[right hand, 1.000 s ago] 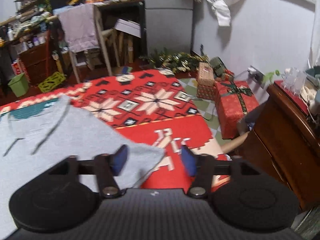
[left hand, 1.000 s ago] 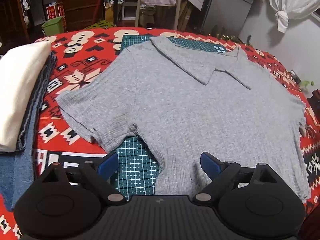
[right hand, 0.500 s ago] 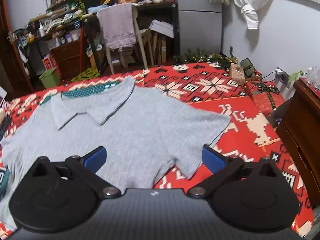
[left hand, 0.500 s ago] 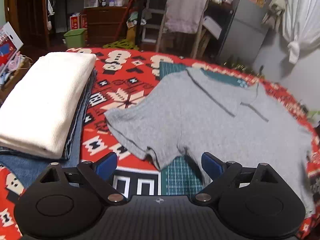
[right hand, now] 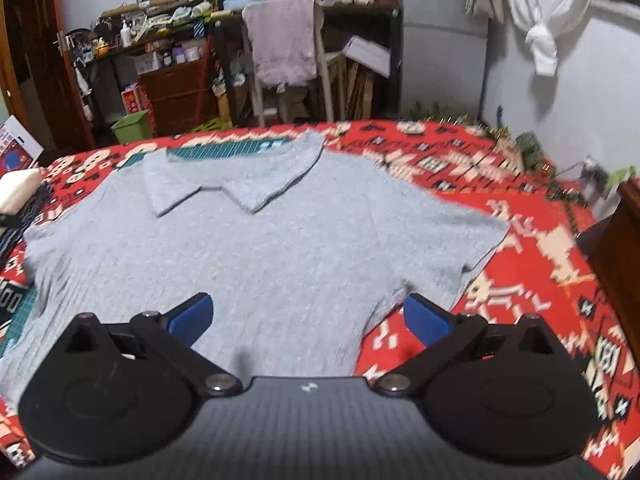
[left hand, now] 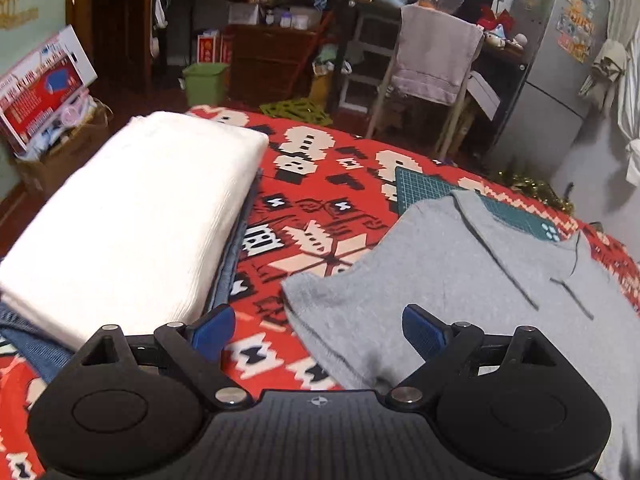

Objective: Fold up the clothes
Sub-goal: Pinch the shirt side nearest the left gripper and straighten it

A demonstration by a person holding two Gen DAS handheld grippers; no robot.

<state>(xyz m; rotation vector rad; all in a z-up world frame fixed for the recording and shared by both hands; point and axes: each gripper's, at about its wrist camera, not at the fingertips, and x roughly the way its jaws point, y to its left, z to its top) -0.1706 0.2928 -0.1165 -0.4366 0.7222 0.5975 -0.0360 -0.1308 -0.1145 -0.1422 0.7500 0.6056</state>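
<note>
Grey ribbed collared short-sleeved shirt (right hand: 256,248) lies spread flat on the red patterned cloth (left hand: 320,184); left gripper (left hand: 318,330) and right gripper (right hand: 308,316) hover above it, jaws wide apart, empty.

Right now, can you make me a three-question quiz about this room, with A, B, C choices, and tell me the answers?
1. Where does the folded white cloth lie?
A. on a blue denim piece
B. on the chair
C. inside the green bin

2. What colour is the shirt spread out on the patterned cover?
A. yellow
B. grey
C. black

3. How do the left gripper and right gripper stand?
A. both shut on the shirt
B. one open, one shut
C. both open, holding nothing

Answers:
1 A: blue denim shows under the white cloth's edge.
2 B: the collared shirt is plainly grey in both views.
3 C: each pair of blue pads is wide apart with nothing between.
</note>
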